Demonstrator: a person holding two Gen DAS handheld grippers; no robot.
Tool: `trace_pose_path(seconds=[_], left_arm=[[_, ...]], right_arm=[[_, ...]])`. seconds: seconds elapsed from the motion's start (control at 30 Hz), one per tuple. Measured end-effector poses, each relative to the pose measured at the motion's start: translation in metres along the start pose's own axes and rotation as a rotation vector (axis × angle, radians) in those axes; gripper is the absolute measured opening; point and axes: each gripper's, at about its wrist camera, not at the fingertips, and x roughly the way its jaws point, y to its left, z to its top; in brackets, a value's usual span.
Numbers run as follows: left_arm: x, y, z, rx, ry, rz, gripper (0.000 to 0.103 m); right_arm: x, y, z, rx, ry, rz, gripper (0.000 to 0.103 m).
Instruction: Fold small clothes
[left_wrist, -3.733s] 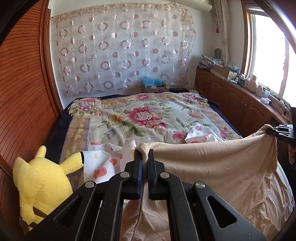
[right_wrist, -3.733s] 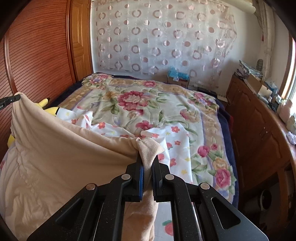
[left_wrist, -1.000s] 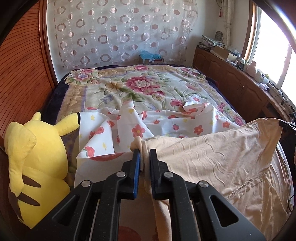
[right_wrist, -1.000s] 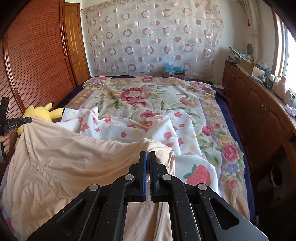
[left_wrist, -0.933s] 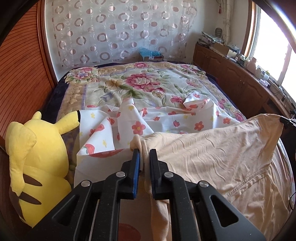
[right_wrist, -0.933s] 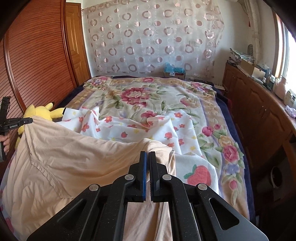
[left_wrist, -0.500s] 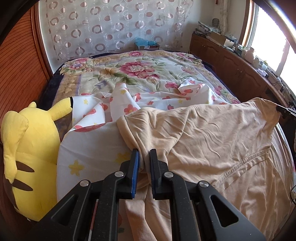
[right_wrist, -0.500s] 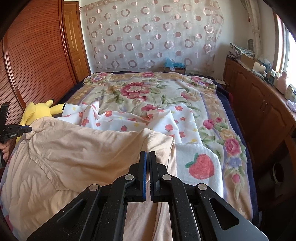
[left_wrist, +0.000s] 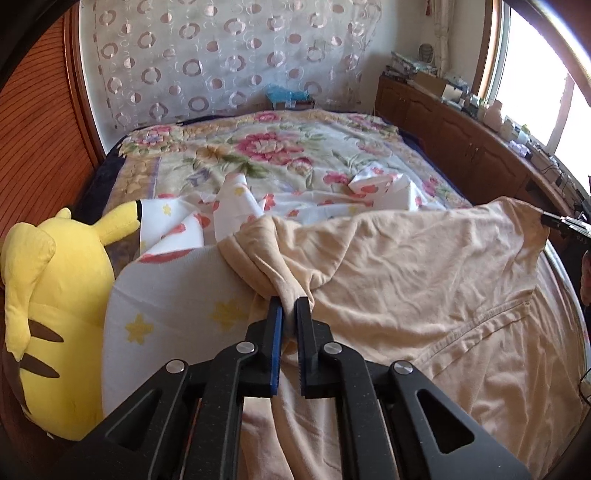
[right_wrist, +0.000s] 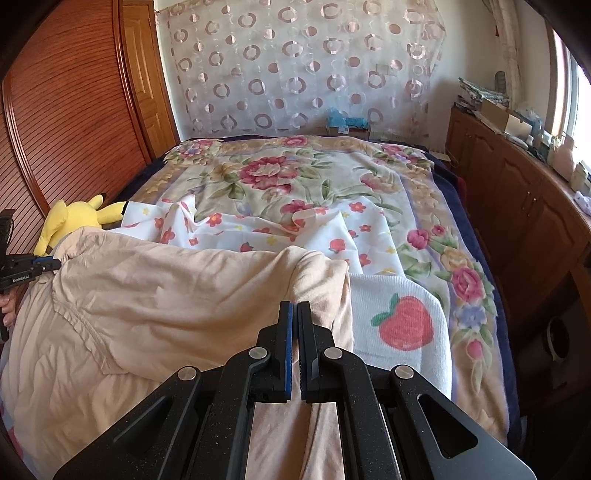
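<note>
A beige shirt (left_wrist: 424, 280) is spread low over the near end of the bed, stretched between my two grippers. My left gripper (left_wrist: 290, 306) is shut on a bunched corner of it at its left end. My right gripper (right_wrist: 294, 308) is shut on the opposite corner of the beige shirt (right_wrist: 166, 295). Each gripper shows at the edge of the other's view: the right one (left_wrist: 554, 220), the left one (right_wrist: 44, 263). The cloth sags onto the bed between them.
A white cloth with red flowers and strawberries (left_wrist: 177, 306) lies rumpled under the shirt on the floral bedspread (right_wrist: 288, 177). A yellow plush toy (left_wrist: 48, 295) sits at the bed's left edge. Wooden cabinets (right_wrist: 524, 206) line the right side; a wooden sliding wall (right_wrist: 66, 110) lines the left.
Both grippers have come down and forward with the shirt. It hung taut above the bed before; now it lies slack on the floral cloth.
</note>
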Motion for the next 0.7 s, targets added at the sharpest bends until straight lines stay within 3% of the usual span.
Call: trace_pose_path(seconds=[0.1,0.27,0.43,0.57,0.7], left_arm=[[-0.032,0.008,0.014,-0.059,-0.115,-0.02,0.007],[-0.064,0.013,0.028,-0.064,-0.182,-0.024,0.007],[-0.05,0.03,0.037,-0.059,-0.121,0.032,0.007],[-0.029,0.034,0.025,-0.052,-0.029,0.028,0.008],[-0.026,0.024,0.009,-0.034,0.005,0.015,0.008]], right_arm=[[-0.007,0.0,0.0,0.005,-0.024,0.004,0.002],[-0.026,0.001,0.004,0.011,-0.088,-0.003,0.002],[-0.034,0.005,0.0,-0.005,-0.105,-0.007,0.002],[-0.029,0.008,-0.006,-0.02,-0.084,-0.009,0.002],[-0.029,0.009,-0.009,-0.023,-0.071,-0.016,0.002]])
